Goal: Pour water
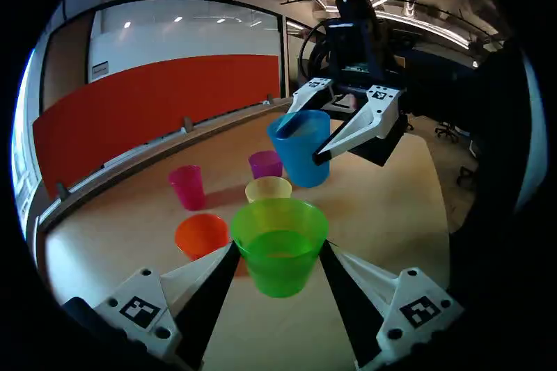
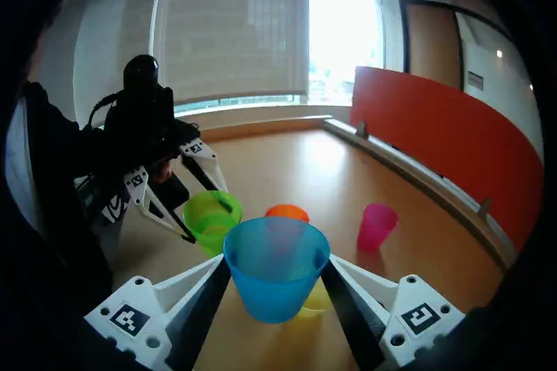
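The left gripper is pinching the translucent green plastic cup between both fingers, hovering just on the camera's side of the small yellow plastic cup, while the right gripper is clamping the translucent blue plastic cup higher up, beyond that yellow cup. Here's what's worrying me: the two rims are sitting apart, so tipping from here is risking water splashing onto the wooden table around the yellow cup, and those thin walls could be slipping under a loose squeeze.

In the left gripper view, the pale wooden table carries 4 upright cups: a yellow cup, with a purple cup at its 12 o'clock, a pink cup at 9 and an orange cup at 8.
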Motion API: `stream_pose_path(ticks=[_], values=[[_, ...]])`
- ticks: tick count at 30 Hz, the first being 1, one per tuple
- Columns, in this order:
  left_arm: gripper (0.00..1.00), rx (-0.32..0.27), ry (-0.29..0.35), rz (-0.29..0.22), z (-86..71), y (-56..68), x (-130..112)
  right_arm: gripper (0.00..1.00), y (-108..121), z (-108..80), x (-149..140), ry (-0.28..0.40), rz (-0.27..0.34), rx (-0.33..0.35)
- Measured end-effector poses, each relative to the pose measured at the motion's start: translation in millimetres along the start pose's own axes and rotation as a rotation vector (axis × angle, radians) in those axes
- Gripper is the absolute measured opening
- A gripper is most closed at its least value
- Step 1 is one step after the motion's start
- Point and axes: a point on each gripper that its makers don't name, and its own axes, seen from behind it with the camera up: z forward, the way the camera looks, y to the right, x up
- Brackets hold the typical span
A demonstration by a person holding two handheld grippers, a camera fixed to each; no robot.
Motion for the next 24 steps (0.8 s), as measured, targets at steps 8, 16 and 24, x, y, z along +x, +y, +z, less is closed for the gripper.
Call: stream_pose_path(ticks=[8,16,24], values=[[0.83,-0.014,-0.028,0.003,1.3,5.0,-6.7,0.90,-7.5,0.4,-12.3,-0.037,-0.022,0.019],[0.83,-0.029,-0.056,-0.002,2.3,8.0,-13.9,0.90,-14.6,1.3,-20.9,-0.064,-0.032,0.041],[0.83,-0.049,-0.102,0.009,4.3,9.5,-25.4,0.90,-20.6,3.8,-33.6,-0.097,-0.044,0.064]])
